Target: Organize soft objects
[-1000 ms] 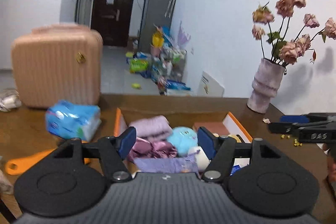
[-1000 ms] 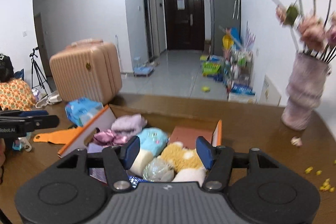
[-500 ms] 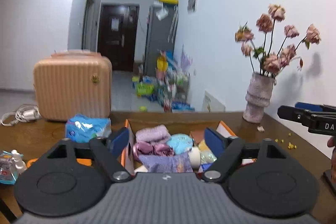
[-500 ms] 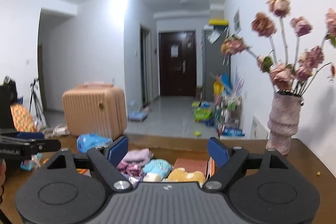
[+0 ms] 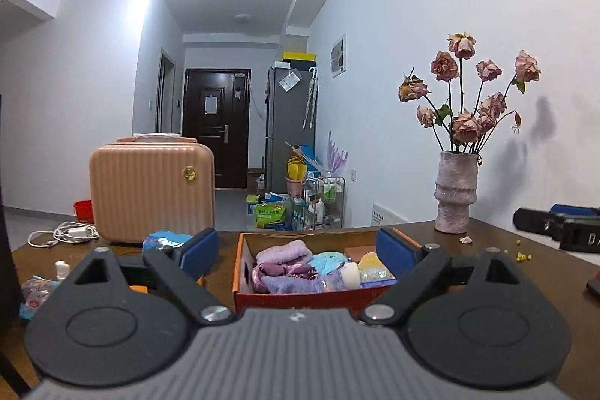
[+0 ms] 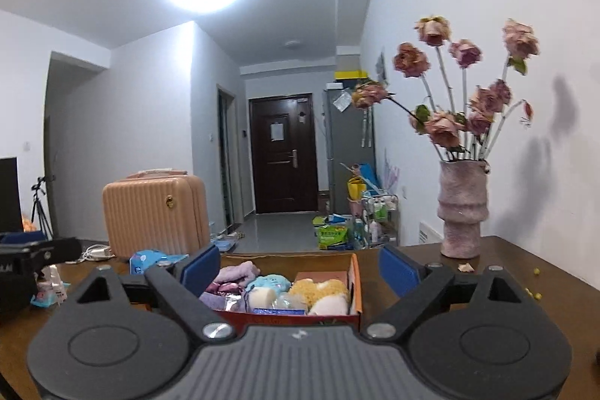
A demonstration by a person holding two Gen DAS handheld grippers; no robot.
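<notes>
Both grippers have drawn back from the orange box (image 5: 240, 272), which now sits smaller at lower centre of each view, soft things (image 5: 296, 268) packed inside. The left gripper (image 5: 298, 246) and right gripper (image 6: 299, 263) are opening wider than a second ago, holding nothing. More ceiling now shows above.
</notes>
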